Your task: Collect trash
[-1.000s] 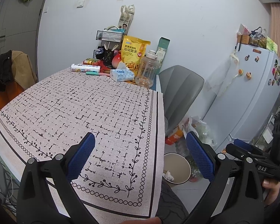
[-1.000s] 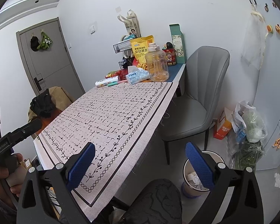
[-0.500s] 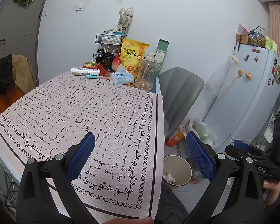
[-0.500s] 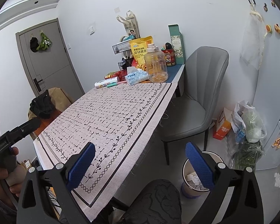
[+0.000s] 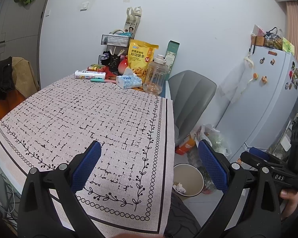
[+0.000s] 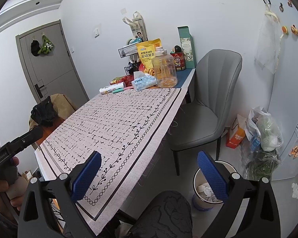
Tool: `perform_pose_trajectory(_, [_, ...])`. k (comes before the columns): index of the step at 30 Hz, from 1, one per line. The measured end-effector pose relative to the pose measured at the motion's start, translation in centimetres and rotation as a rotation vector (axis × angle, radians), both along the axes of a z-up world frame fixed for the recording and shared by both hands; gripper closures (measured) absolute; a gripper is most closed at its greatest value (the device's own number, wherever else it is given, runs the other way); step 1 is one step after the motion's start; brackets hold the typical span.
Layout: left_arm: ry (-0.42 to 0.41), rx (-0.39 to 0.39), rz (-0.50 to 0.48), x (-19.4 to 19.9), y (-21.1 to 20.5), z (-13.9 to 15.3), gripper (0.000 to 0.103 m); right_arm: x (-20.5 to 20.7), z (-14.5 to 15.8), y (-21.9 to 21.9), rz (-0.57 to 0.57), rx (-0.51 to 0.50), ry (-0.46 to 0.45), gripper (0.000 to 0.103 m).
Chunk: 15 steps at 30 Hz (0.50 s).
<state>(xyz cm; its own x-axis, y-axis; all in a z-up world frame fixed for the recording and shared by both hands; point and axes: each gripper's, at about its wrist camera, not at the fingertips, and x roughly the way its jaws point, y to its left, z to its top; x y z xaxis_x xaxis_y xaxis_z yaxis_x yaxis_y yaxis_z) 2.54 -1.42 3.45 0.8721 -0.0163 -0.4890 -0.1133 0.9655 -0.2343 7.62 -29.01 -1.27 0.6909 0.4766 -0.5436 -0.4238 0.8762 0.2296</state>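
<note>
A cream trash bin (image 5: pixel 190 175) stands on the floor at the table's right side, with crumpled white paper (image 5: pixel 178 186) inside. In the right wrist view the same bin (image 6: pixel 198 204) sits just behind the right blue pad, with paper scraps (image 6: pixel 202 189) showing in it. My left gripper (image 5: pixel 149 160) hovers open over the near end of the patterned tablecloth (image 5: pixel 93 115), nothing between its pads. My right gripper (image 6: pixel 149 170) is open too, held past the table's near corner, above the floor and a dark cushion.
At the table's far end stand a tissue pack (image 5: pixel 129 81), a yellow snack bag (image 5: pixel 142 57), a clear jug (image 5: pixel 156 77) and a wire rack. A grey chair (image 6: pixel 206 107) is beside the table. Plastic bags (image 6: pixel 266 127) and an orange box (image 6: pixel 235 136) lie by the fridge (image 5: pixel 268 99).
Both views have drifted only slightly. Both grippers stay open and empty, and nothing on the table has moved.
</note>
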Motion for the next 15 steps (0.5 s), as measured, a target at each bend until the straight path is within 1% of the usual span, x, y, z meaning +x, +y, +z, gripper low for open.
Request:
perform_pose_trajectory(9, [0.019,-0.009,-0.002,0.3,0.4,-0.5,0.006,0.3,-0.2,0.1,0.002,-0.005,0.007,0.008])
perform_pose_trajectory(15, [0.035,-0.028,-0.012,0.7,0.7,-1.6,0.006,0.9,-0.8,0.4,0.001,-0.016,0.024,0.008])
